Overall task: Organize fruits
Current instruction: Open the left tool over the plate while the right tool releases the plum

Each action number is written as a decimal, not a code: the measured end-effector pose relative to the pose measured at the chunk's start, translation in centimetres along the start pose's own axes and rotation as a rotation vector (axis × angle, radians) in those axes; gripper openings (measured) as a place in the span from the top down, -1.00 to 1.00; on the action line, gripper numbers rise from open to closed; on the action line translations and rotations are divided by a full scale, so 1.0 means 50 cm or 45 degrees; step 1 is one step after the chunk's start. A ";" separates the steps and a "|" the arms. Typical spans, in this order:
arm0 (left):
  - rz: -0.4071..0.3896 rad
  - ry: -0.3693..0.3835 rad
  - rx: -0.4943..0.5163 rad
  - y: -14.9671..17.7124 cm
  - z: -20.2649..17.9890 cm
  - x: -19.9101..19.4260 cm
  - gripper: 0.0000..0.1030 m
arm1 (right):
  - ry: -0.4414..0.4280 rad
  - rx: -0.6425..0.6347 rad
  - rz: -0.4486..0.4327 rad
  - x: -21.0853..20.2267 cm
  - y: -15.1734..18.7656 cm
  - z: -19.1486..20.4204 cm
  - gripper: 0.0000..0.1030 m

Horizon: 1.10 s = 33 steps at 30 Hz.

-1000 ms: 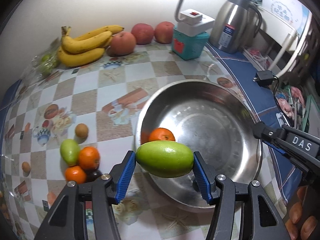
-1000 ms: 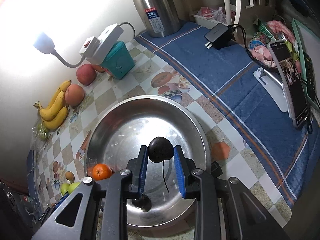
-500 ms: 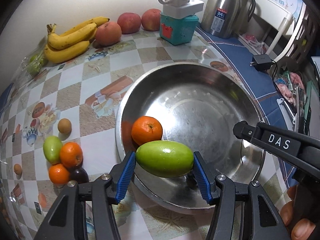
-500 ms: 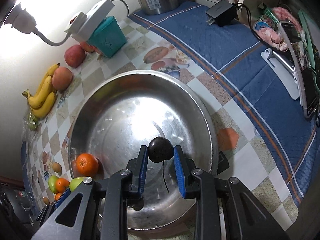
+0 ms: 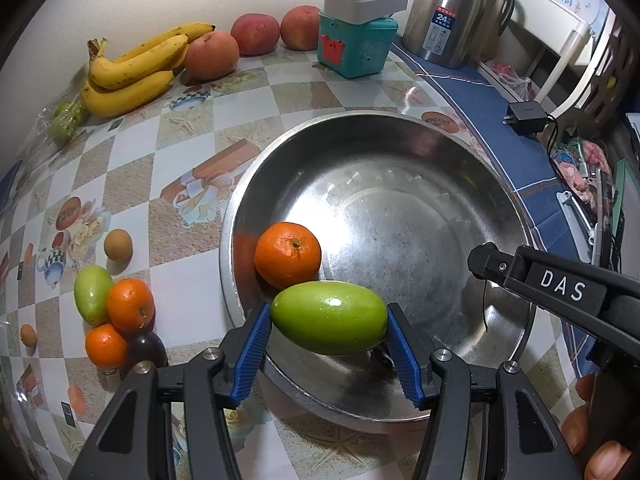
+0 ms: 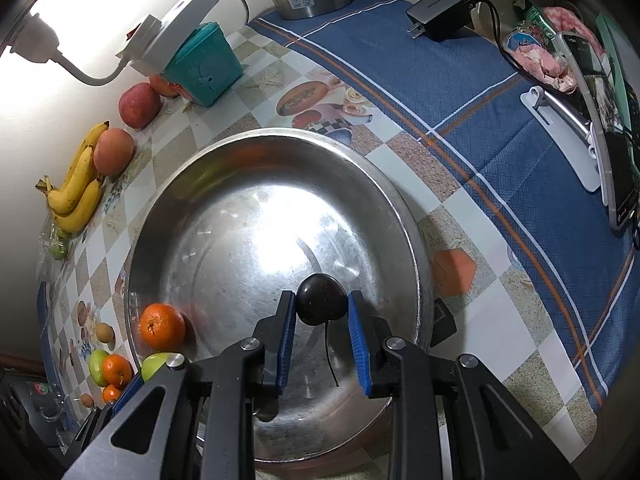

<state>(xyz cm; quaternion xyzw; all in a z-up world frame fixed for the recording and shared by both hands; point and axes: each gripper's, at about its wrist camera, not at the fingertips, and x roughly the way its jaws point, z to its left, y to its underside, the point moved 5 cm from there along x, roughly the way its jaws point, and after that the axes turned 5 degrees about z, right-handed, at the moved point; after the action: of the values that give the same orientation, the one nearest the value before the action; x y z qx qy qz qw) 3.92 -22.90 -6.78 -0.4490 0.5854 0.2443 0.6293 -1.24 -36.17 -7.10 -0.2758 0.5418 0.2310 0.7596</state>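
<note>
Item one, my left gripper [image 5: 329,322]: jaws clamped on a green oval fruit [image 5: 329,318], long axis lying crosswise between the blue pads, pinched at its two ends. It hangs over the near rim of the steel bowl [image 5: 400,136], so the drop point is straight below and slightly ahead; I judge the fruit need only be lowered and let go. Item two, my right gripper [image 6: 322,312]: jaws drawn close on a dark cherry [image 6: 321,299], its stem trailing down between the fingers, held above the bowl's floor toward the near right side. Both claws point steeply down into the same bowl; the right one is further inside it, the left one nearer the rim. Item three, bowl contents: one orange mandarin [image 5: 287,254] resting against the left inner wall, just beyond the green fruit; otherwise bare metal. Item four, loose fruit on the checked tablecloth [image 5: 132,168] at the bowl's left: a second green fruit [image 5: 93,294], two small oranges [image 5: 130,304], a dark cherry [image 5: 146,348], a small brown round fruit [image 5: 118,244]. Item five, along the far edge by the wall: bananas [image 5: 132,68], three red apples [image 5: 211,55]. Still to be gathered, by my reckoning.
</note>
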 end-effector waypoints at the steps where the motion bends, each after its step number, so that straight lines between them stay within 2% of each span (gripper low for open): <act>1: 0.001 0.000 0.000 0.000 0.000 0.001 -0.18 | 0.001 -0.001 0.000 0.000 0.000 0.000 0.46; 13: -0.008 0.012 -0.009 -0.001 0.002 -0.003 -0.23 | 0.016 -0.022 0.010 0.002 0.000 0.003 0.44; 16: -0.023 0.014 -0.012 -0.004 0.004 -0.013 -0.24 | 0.017 -0.021 0.005 0.000 0.000 0.003 0.22; 28: -0.071 0.041 -0.069 -0.017 0.028 -0.053 -0.24 | 0.009 -0.051 -0.069 -0.041 -0.008 0.018 0.04; 30: -0.075 0.041 -0.095 -0.020 0.039 -0.058 -0.25 | 0.011 -0.054 -0.074 -0.044 -0.008 0.019 -0.12; 31: -0.074 0.038 -0.110 -0.020 0.046 -0.060 -0.25 | 0.012 -0.056 -0.075 -0.045 -0.008 0.020 -0.31; 32: -0.073 0.035 -0.124 -0.020 0.052 -0.061 -0.25 | 0.012 -0.059 -0.076 -0.045 -0.008 0.021 -0.42; 33: -0.073 0.032 -0.142 -0.021 0.060 -0.062 -0.26 | 0.010 -0.062 -0.079 -0.046 -0.008 0.022 -0.44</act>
<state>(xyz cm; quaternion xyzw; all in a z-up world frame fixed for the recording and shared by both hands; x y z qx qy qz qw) 5.74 -20.17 -3.78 -0.5029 0.5656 0.2528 0.6027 -0.92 -35.85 -4.55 -0.3117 0.5302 0.2194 0.7574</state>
